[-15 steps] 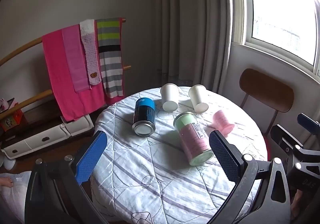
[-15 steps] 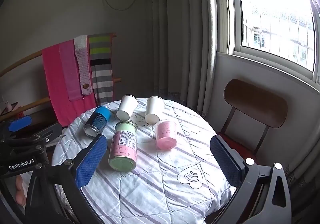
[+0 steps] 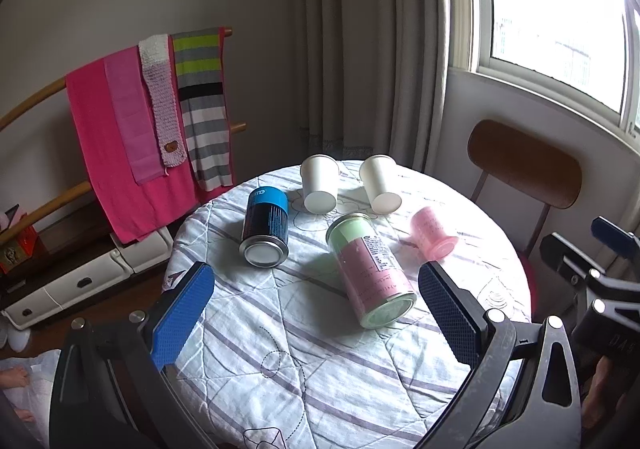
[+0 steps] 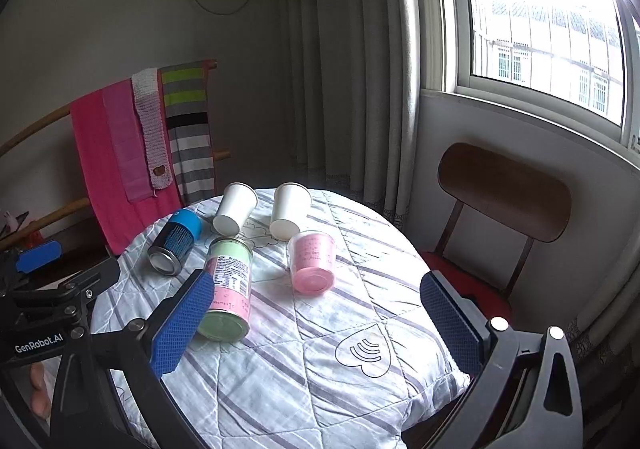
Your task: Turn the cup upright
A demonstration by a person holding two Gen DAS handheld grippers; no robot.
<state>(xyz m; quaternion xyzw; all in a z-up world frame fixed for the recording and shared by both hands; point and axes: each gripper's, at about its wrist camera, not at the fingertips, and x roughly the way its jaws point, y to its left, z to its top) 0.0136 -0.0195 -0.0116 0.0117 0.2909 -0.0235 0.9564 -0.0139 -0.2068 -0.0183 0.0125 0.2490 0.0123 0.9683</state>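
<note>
Several containers lie on their sides on a round table (image 3: pixel 360 389) (image 4: pixel 320 369) with a striped quilted cover. Two white paper cups (image 3: pixel 319 185) (image 3: pixel 379 185) lie at the far edge; they also show in the right wrist view (image 4: pixel 234 209) (image 4: pixel 289 212). A small pink cup (image 3: pixel 432 233) (image 4: pixel 313 261) lies at the right. A blue and black can (image 3: pixel 266 227) (image 4: pixel 176 241) and a pink and green can (image 3: pixel 370 269) (image 4: pixel 228 289) lie nearer. My left gripper (image 3: pixel 316 313) is open and empty above the near table. My right gripper (image 4: pixel 318 323) is open and empty, with the pink cup beyond it.
A wooden chair (image 3: pixel 524 165) (image 4: pixel 504 193) stands right of the table under the window. A rack with pink and striped cloths (image 3: pixel 148 121) (image 4: pixel 140 137) stands at the left. Curtains (image 3: pixel 360 49) hang behind. A low white cabinet (image 3: pixel 80 273) sits at lower left.
Both gripper views have shifted slightly toward the table. The cups and cans lie where they were.
</note>
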